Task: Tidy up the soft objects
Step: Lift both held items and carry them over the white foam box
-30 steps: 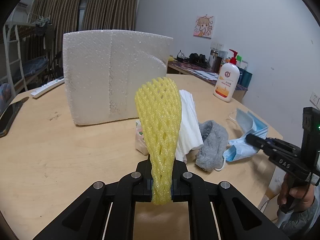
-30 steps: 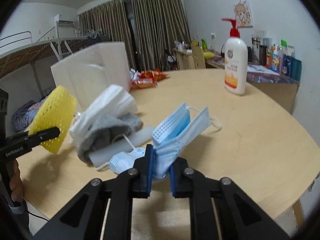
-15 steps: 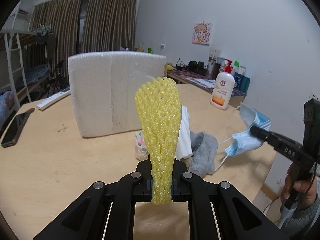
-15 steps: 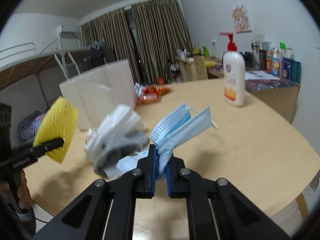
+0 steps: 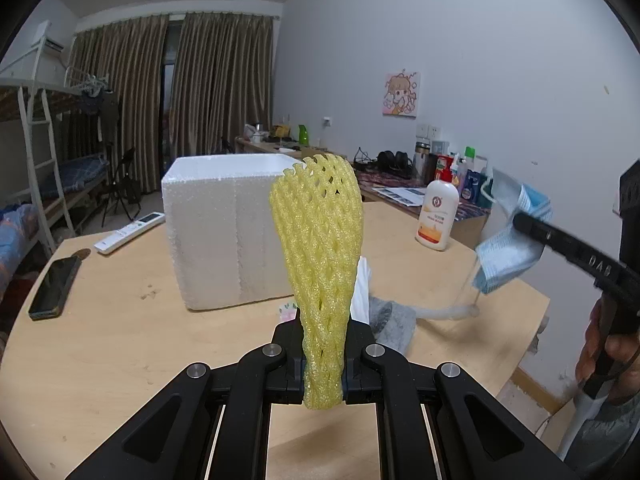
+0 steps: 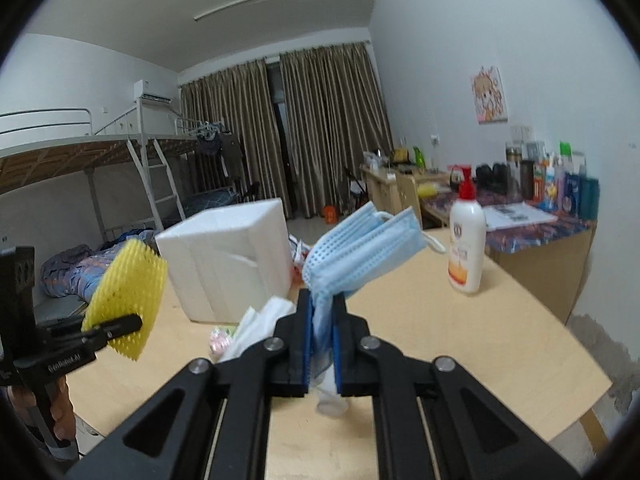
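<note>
Between the fingers of my left gripper (image 5: 323, 356) a yellow foam net (image 5: 318, 256) is clamped at its narrow lower end; the wide end stands up above the fingertips. Ahead of those fingers and slightly left, a white foam box (image 5: 224, 232) sits on the wooden table (image 5: 100, 344). Just beyond the fingertips, partly hidden by the net, lie a grey sock (image 5: 390, 322) and a folded white cloth (image 5: 360, 292), touching each other.

My right gripper (image 6: 320, 336) is closed on a blue face mask (image 6: 360, 248); the mask fans up and right above the fingers, clear of the table. In the left wrist view it hangs to the right of my left fingers, off the table.

Left of the right fingers: the box, then the net. Right of them and farther out, a pump bottle (image 6: 466, 248) stands upright. Far left of the left fingers: a phone (image 5: 56, 286) and a white remote (image 5: 130, 232), apart.
</note>
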Available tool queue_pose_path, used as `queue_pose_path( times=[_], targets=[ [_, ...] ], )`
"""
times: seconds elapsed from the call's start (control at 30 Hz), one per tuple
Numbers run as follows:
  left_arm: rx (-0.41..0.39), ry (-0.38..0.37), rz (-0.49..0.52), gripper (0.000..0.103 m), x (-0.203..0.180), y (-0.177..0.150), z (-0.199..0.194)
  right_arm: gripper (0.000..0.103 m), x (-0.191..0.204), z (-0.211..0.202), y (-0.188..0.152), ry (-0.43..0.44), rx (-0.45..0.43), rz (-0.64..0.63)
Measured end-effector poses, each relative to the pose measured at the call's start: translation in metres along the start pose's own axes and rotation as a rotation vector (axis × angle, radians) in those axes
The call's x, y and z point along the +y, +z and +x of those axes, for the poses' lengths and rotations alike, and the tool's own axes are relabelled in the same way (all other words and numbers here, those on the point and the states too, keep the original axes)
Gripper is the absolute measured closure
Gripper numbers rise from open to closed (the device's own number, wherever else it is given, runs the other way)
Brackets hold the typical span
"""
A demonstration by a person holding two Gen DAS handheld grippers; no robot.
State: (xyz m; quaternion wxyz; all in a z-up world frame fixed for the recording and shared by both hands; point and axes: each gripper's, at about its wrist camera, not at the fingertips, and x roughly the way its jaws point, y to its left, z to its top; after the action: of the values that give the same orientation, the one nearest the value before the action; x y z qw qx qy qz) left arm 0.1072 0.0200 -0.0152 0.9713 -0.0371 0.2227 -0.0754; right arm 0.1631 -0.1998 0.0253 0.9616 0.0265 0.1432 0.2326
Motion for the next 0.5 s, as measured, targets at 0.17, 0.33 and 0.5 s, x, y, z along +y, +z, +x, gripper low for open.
queue_pose_path(
  times=[0.17,0.33,0.5],
  targets=[
    [-0.014,0.017,-0.009,0.092,0.002,0.004,-0.009,0.092,0.013,-0.010,0.016,0.009,-0.042,-0.046],
    [-0.043,0.029,-0.010,0.092,0.003,0.012,-0.024,0.092,0.025,-0.025,0.031,0.009,-0.094,-0.076],
    [-0.080,0.050,0.005,0.092,0.003,0.019,-0.041,0.092,0.029,-0.027,0.034,0.024,-0.109,-0.095]
  ],
)
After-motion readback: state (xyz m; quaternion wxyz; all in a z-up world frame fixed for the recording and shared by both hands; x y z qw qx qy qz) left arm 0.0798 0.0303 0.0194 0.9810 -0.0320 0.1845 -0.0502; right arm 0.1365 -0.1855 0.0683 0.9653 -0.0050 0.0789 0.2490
